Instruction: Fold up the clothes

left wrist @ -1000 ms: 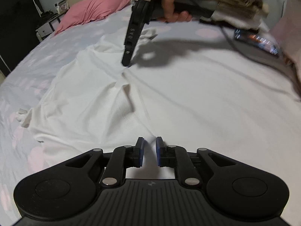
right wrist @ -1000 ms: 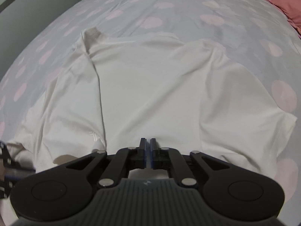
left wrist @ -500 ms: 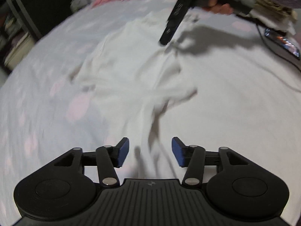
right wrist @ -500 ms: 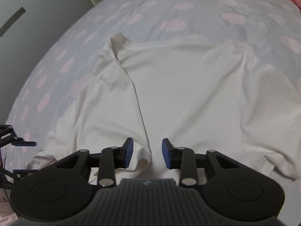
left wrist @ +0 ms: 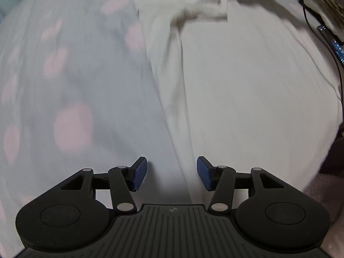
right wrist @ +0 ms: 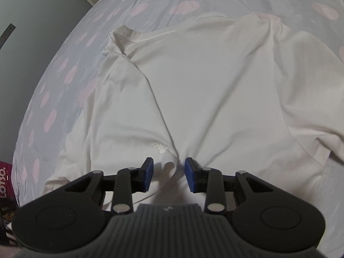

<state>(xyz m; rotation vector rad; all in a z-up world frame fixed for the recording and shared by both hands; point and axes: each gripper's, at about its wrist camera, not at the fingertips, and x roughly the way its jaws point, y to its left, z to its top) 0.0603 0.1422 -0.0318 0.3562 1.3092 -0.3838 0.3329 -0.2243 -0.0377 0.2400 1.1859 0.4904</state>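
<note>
White t-shirt (right wrist: 206, 90) spread across centre of the dotted bed sheet (right wrist: 64, 68), partly folded, a small bunched fold at lower centre. Right gripper (right wrist: 168, 175) jaws apart, straddling that bunch, clamping nothing. Left gripper (left wrist: 172, 175) jaws wide apart over the shirt edge, view blurred. Black cable (left wrist: 335, 64) right edge.

The bed (left wrist: 71, 81) left of the shirt (left wrist: 247, 90) lies bare and flat, open to a low pass. On the right edge a black cable (left wrist: 338, 68) and a dark device (left wrist: 335, 45) crowd the way. Ahead of the right claw (right wrist: 168, 175) a raised fold (right wrist: 169, 163) stands between its open blue pads (right wrist: 148, 173)
</note>
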